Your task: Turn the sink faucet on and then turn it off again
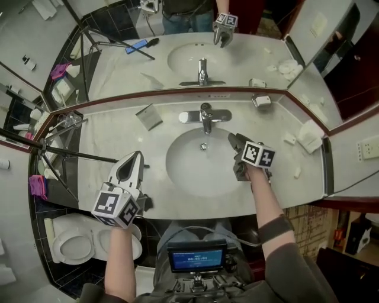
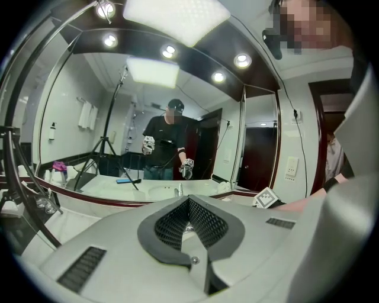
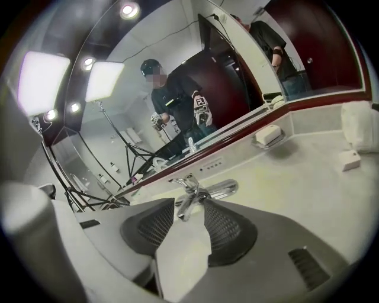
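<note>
Bathroom: marble vanity (image 1: 118, 136), sink (image 1: 195, 171), faucet (image 1: 205, 116), wide mirror (image 1: 254, 56), toilet (image 1: 74, 245) alongside.

We stand at a pale marble counter (image 1: 112, 136) whose back edge meets a dark red trim (image 1: 166, 92) under a wide mirror (image 1: 254, 56). Past the counter's left edge we see a white toilet (image 1: 74, 242) on a dark tiled floor (image 1: 71, 283), and a black tripod (image 1: 77, 155) reaching over that end. A wall socket (image 1: 370, 147) sits beyond the right edge. Overhead, a bright panel light (image 2: 176, 18) and recessed spotlights (image 2: 241, 60) glow. A dark door (image 2: 260, 157) shows in the mirror.
</note>
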